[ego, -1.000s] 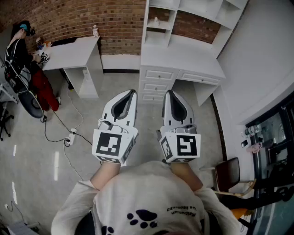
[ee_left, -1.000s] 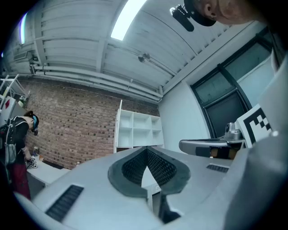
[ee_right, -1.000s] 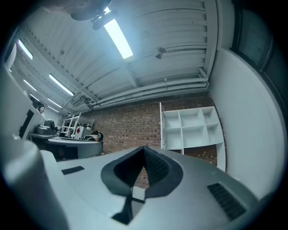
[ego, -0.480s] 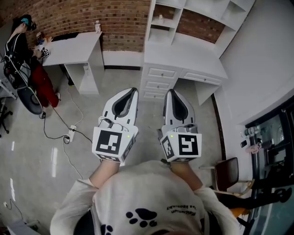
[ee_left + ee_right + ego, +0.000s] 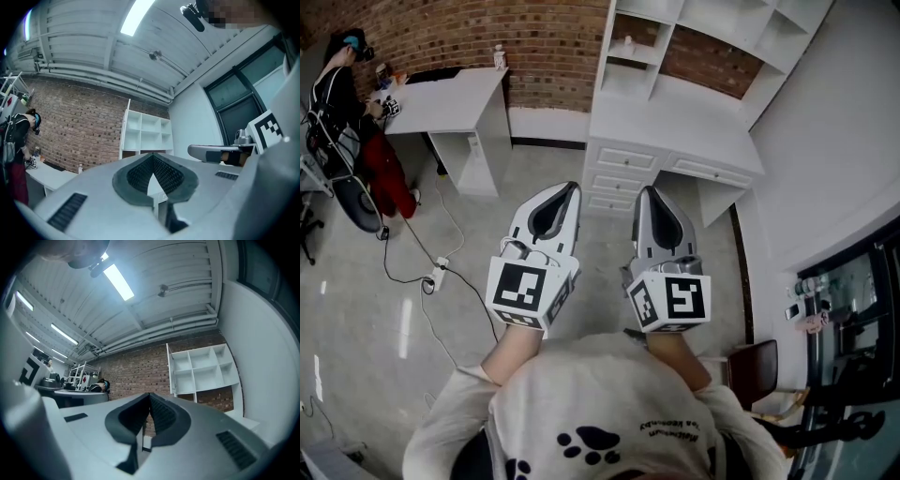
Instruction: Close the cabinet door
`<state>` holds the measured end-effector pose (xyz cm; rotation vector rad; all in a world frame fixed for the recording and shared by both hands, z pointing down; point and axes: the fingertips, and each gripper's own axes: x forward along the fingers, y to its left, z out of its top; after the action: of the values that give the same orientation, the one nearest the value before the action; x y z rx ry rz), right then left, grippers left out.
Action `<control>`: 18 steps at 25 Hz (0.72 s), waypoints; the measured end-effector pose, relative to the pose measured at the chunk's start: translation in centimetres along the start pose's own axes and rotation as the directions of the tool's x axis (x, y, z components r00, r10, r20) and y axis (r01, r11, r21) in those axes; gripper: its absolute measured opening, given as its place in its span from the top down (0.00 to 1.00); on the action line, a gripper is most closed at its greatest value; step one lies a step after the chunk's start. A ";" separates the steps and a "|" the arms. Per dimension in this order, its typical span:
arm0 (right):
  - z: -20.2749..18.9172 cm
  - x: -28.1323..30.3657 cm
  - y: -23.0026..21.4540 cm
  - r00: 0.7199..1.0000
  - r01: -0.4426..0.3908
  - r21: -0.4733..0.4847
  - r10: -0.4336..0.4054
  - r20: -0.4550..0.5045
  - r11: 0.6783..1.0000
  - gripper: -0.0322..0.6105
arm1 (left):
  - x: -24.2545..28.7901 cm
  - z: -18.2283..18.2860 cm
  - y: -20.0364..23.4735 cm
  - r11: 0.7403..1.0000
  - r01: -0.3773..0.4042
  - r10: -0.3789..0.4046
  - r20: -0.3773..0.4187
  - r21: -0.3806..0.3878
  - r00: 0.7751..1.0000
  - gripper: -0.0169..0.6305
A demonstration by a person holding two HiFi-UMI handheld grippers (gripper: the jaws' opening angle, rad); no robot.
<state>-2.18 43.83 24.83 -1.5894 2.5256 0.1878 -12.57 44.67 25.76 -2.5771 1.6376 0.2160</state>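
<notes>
A white desk unit with a stack of drawers (image 5: 623, 161) and open shelves (image 5: 675, 33) above stands against the brick wall, ahead of both grippers. A white panel (image 5: 712, 195) juts out under the desk's right end; I cannot tell whether it is a door. My left gripper (image 5: 567, 189) and right gripper (image 5: 649, 192) are held side by side above the floor, pointing at the unit and well short of it. Both are shut with nothing between the jaws. The shelves (image 5: 145, 133) show beyond the left gripper (image 5: 153, 155). They (image 5: 204, 371) also show right of the right gripper (image 5: 149, 394).
A second white desk (image 5: 450, 98) stands at the left, with a seated person (image 5: 342, 80) beside it. Cables and a power strip (image 5: 431, 277) lie on the grey floor at the left. A dark chair (image 5: 755, 361) and a glass partition (image 5: 853, 309) are at the right.
The desk unit has slid a little lower and to the right in the head view. Both grippers keep their side-by-side pose and stay shut.
</notes>
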 end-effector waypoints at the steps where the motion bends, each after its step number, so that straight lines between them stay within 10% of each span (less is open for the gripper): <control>1: -0.1 0.1 -0.6 1.000 -0.007 0.003 0.007 0.000 1.000 0.93 | 0.5 -0.1 -0.3 1.000 -0.005 0.005 0.000 -0.001 1.000 0.96; 18: -3.6 6.2 -6.3 1.000 0.006 0.028 -0.005 -0.026 1.000 0.93 | 8.8 -2.9 1.4 1.000 0.013 -0.013 -0.013 -0.002 1.000 0.96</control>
<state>0.60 34.93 27.03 -1.5984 2.5314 0.1312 -9.97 35.84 27.18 -2.5954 1.6254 0.2003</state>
